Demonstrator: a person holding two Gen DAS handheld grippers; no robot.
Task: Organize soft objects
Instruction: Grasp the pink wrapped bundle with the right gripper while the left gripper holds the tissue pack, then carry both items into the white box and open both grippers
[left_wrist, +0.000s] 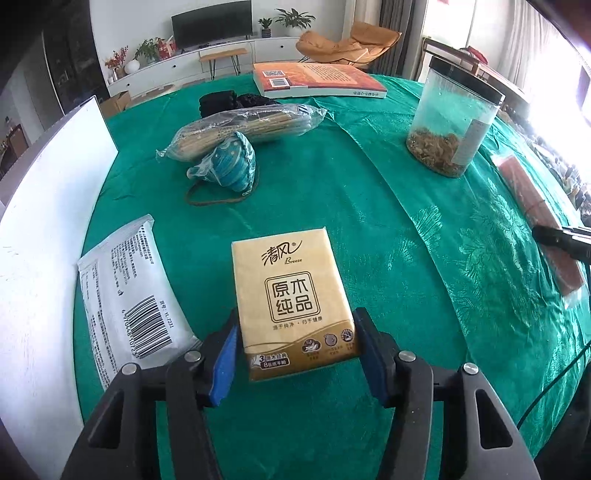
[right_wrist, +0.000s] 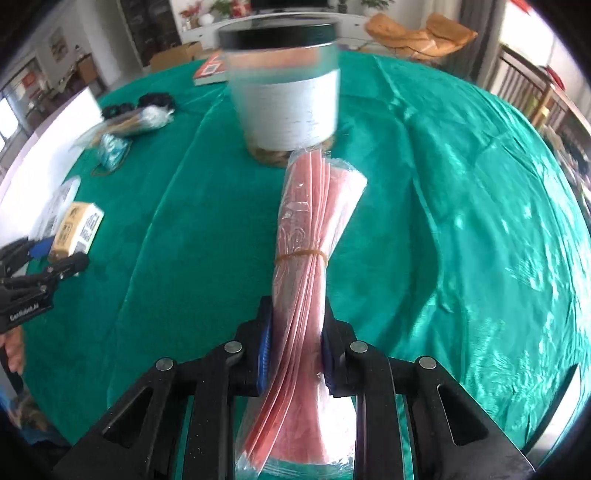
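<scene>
My left gripper (left_wrist: 295, 332) is shut on a gold tissue pack (left_wrist: 291, 291), holding its near end over the green tablecloth (left_wrist: 369, 221). The pack also shows in the right wrist view (right_wrist: 77, 229), with the left gripper (right_wrist: 61, 254) on it. My right gripper (right_wrist: 297, 332) is shut on a bundle of red plastic bags (right_wrist: 314, 221) tied with a rubber band. That bundle appears at the right edge of the left wrist view (left_wrist: 535, 210).
A white wipes pack (left_wrist: 129, 295) lies left of the tissue pack by a white board (left_wrist: 48, 221). Bagged soft items (left_wrist: 240, 129), a teal bundle (left_wrist: 229, 162), black cloth (left_wrist: 221, 99), a book (left_wrist: 317, 79) and a clear jar (left_wrist: 450, 118) stand farther back.
</scene>
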